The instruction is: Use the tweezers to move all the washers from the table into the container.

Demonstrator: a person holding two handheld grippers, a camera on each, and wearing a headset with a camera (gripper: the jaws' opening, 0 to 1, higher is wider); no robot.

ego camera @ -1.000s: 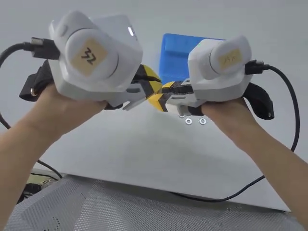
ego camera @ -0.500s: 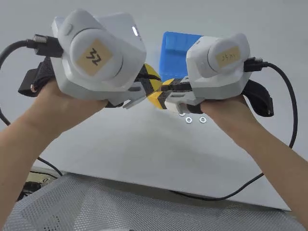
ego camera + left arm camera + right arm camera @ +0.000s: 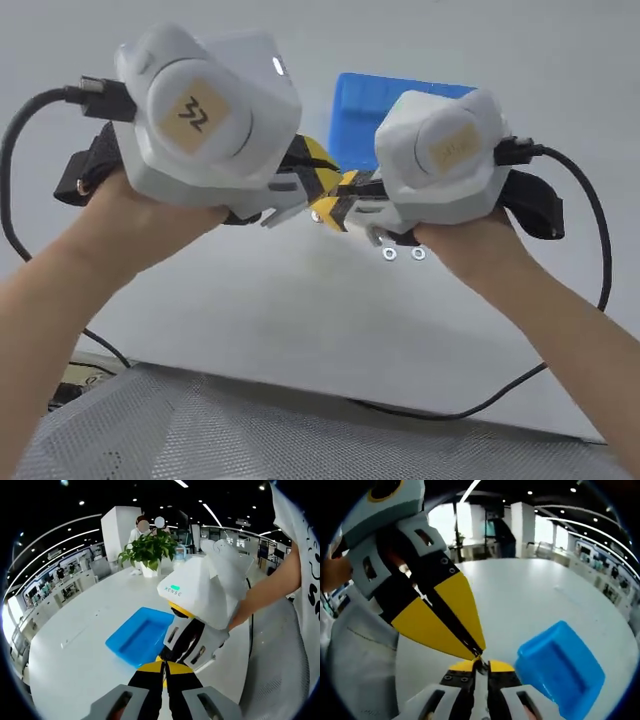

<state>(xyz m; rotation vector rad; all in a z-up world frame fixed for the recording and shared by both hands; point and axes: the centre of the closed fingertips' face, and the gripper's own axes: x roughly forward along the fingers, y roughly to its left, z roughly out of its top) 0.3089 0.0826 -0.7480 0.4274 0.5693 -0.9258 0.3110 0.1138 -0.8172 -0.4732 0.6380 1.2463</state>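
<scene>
Yellow-tipped, clenched jaws of left gripper (image 3: 318, 180) and right gripper (image 3: 330, 208) meet tip to tip beside blue container (image 3: 360, 110), near washers (image 3: 389, 255).

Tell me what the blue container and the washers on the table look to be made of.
Container: likely moulded plastic, a uniform bright blue with rounded corners and a soft sheen. Washers: probably metal, small silvery rings with pale glints on the white table; too small to tell the finish.
</scene>
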